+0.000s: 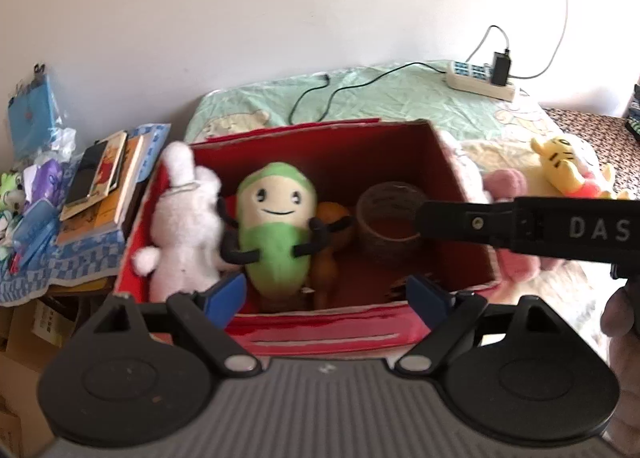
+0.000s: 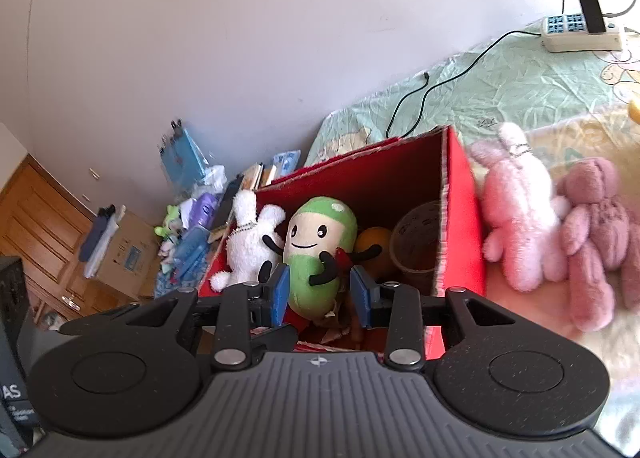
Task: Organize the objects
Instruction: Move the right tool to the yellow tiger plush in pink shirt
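A white power strip [image 1: 482, 81] is lying at the upper right of the frame on the green bedsheet [image 1: 380, 98], with a black charger [image 1: 501, 67] plugged into it and a black cable [image 1: 320, 92] trailing across the sheet. At the left, a stack of books [image 1: 102, 186] is sitting on a blue checked cloth [image 1: 76, 262] among loose packets. Cardboard boxes [image 2: 128, 254] are standing before a wooden door [image 2: 36, 226] at the left of the right wrist view.
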{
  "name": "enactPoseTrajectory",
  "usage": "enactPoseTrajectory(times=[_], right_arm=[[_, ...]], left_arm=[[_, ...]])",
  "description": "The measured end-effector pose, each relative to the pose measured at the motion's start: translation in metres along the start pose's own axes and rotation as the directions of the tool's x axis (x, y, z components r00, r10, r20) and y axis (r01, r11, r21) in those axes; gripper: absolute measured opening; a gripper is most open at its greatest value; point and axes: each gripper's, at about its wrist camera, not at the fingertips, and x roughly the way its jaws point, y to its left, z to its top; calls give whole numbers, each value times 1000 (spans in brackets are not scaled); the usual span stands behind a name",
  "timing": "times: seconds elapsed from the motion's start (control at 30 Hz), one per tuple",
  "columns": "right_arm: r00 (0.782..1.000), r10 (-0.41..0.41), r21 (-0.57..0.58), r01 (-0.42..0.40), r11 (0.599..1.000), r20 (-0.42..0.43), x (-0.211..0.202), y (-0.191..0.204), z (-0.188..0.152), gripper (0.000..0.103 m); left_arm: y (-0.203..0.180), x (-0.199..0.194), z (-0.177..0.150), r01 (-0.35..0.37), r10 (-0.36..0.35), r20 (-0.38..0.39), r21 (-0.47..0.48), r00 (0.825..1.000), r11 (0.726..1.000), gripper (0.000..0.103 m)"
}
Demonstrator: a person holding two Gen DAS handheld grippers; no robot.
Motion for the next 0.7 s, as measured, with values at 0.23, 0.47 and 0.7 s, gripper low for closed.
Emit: enactPoseTrajectory(times=[0.23, 0.47, 0.7], right_arm=[[999, -3, 41, 1, 999, 40, -37, -32, -2, 37], [996, -63, 124, 54, 991, 70, -73, -79, -5, 37], [986, -135, 202, 112, 973, 101, -109, -128, -6, 37]], left_arm=[[-34, -3, 2, 72, -71, -12, 30, 997, 997, 89], [-80, -9, 8, 146, -148, 10, 82, 989, 986, 88], [-132, -6, 14, 267, -273, 23, 140, 962, 953, 92]])
